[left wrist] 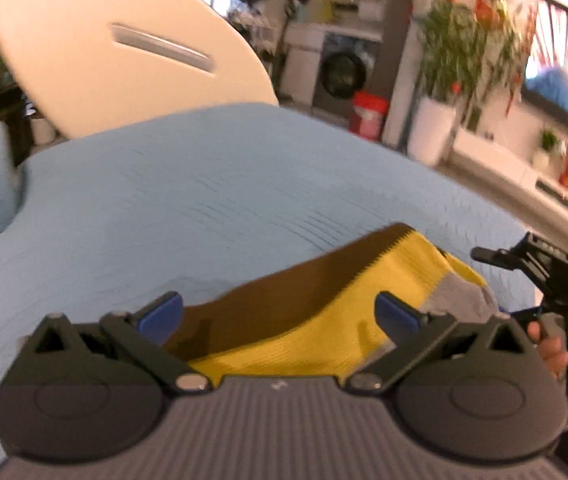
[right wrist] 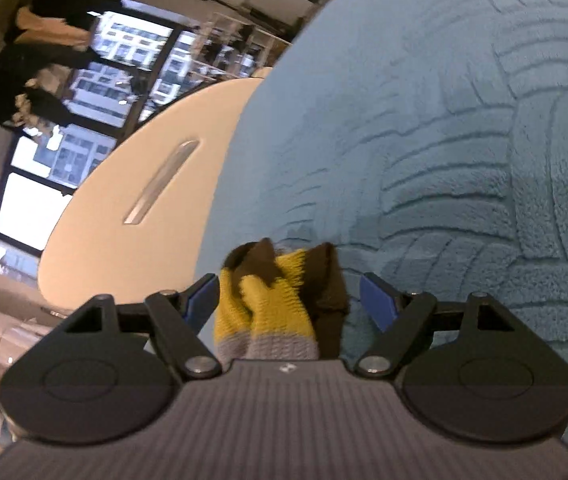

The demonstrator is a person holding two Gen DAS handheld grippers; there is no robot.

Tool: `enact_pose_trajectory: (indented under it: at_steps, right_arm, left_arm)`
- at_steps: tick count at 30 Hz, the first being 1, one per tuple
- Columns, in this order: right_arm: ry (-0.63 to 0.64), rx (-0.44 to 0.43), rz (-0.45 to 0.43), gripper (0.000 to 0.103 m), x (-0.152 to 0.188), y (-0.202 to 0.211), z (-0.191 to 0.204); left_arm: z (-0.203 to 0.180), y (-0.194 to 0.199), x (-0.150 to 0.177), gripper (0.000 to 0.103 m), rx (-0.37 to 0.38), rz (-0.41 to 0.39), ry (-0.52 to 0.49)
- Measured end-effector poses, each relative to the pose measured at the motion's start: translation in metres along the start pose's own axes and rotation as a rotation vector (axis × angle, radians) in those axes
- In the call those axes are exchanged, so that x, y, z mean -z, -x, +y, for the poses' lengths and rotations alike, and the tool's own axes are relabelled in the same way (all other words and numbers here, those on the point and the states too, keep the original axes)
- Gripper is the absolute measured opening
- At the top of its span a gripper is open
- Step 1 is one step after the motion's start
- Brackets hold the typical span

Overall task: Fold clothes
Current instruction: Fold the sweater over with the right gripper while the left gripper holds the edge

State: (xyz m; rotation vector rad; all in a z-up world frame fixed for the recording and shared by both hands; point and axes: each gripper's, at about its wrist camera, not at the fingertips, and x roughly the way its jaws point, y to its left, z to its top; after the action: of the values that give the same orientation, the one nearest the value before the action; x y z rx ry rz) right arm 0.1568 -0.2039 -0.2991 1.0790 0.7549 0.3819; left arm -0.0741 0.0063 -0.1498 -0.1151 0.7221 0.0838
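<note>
Now | sock [left wrist: 323, 308] lies lengthwise, brown cuff away, on blue blanket [left wrist: 204, 200] | left gripper [left wrist: 280, 316] spread | right gripper [right wrist: 289, 300] spread, unpinched

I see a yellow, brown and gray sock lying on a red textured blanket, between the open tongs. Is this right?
Not quite: the blanket is light blue, not red, as the right wrist view shows clearly. The yellow, brown and gray sock does lie on it, between the open right tongs.

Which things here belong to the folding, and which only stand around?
For the job: sock, blue cover, left claw, right claw.

Just around: white chair, washer, plant, red tub.
</note>
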Motion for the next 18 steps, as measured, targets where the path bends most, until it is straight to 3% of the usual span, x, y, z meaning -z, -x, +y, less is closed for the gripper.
enact_pose_trajectory:
  at_steps: [4,7,8,11,15,16,17,18]
  right_arm:
    - [0.118,-0.006,0.068,0.080,0.015,-0.002,0.016]
    - [0.160,-0.051,0.191,0.080,0.017,-0.011,0.018]
    - [0.187,-0.049,0.214,0.081,0.019,-0.015,0.021]
    - [0.271,-0.021,0.208,0.081,0.023,-0.019,0.032]
    - [0.219,-0.042,0.210,0.079,0.012,-0.022,0.026]
    - [0.234,-0.035,0.216,0.077,0.010,-0.024,0.027]
    - [0.249,-0.027,0.222,0.067,0.008,-0.025,0.027]
    - [0.266,-0.018,0.228,0.049,0.006,-0.026,0.028]
  left_arm:
    - [-0.025,-0.060,-0.006,0.102,-0.033,0.194,0.126]
    - [-0.034,-0.077,-0.002,0.103,-0.078,0.194,0.176]
    - [-0.040,-0.080,-0.001,0.103,-0.091,0.187,0.148]
    - [-0.046,-0.079,0.002,0.101,-0.102,0.180,0.040]
    - [-0.013,-0.041,0.004,0.100,-0.078,0.140,0.097]
    - [-0.005,-0.033,0.006,0.100,-0.079,0.134,0.103]
    - [0.003,-0.026,0.008,0.101,-0.082,0.130,0.104]
    - [0.016,-0.016,0.013,0.102,-0.097,0.131,0.098]
